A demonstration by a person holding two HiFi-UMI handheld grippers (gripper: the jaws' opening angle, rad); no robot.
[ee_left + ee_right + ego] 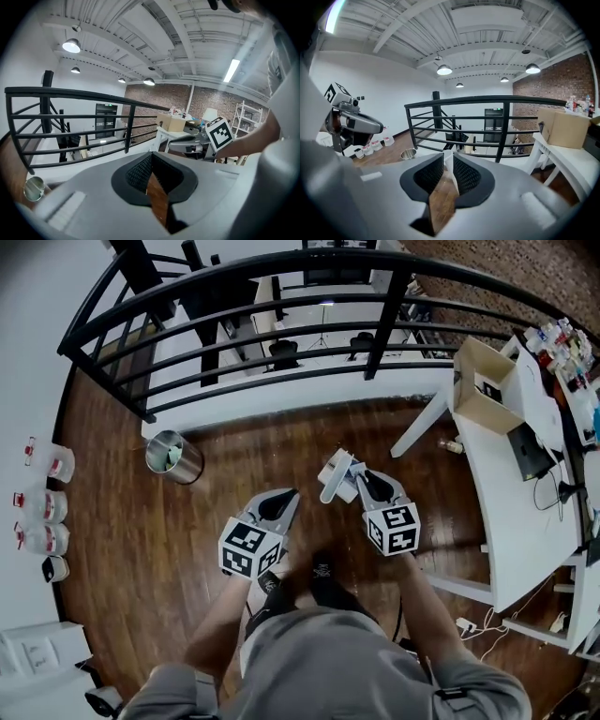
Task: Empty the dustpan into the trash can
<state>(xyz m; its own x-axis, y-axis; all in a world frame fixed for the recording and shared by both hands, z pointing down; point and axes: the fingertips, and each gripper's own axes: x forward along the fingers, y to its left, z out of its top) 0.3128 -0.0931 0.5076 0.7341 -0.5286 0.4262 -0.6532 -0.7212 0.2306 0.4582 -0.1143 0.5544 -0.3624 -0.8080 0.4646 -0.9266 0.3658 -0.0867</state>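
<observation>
While the head view takes in both grippers from above, only the gripper views look straight into the jaws. Left gripper (pixel 150 160): jaws closed together, nothing between them, with wood floor (pixel 141 549) showing through the slit below. Right gripper (pixel 448 164): jaws clamped on a white strip, which is the handle of the dustpan (pixel 335 474). In the head view the white dustpan sticks out past those jaws, well apart from the trash can (pixel 174 457), on its table side. The left gripper sits between the two, nearer the dustpan. Both cubes carry black-and-white square markers and no words.

The trash can is shiny metal, upright on the wood floor, open top, just in front of the black railing (pixel 281 352). Away from it past the dustpan stands a white table (pixel 525 512) with a cardboard box (pixel 483 385). On the trash can's other side are bottles (pixel 42 521) by the wall, with red labels too small to read.
</observation>
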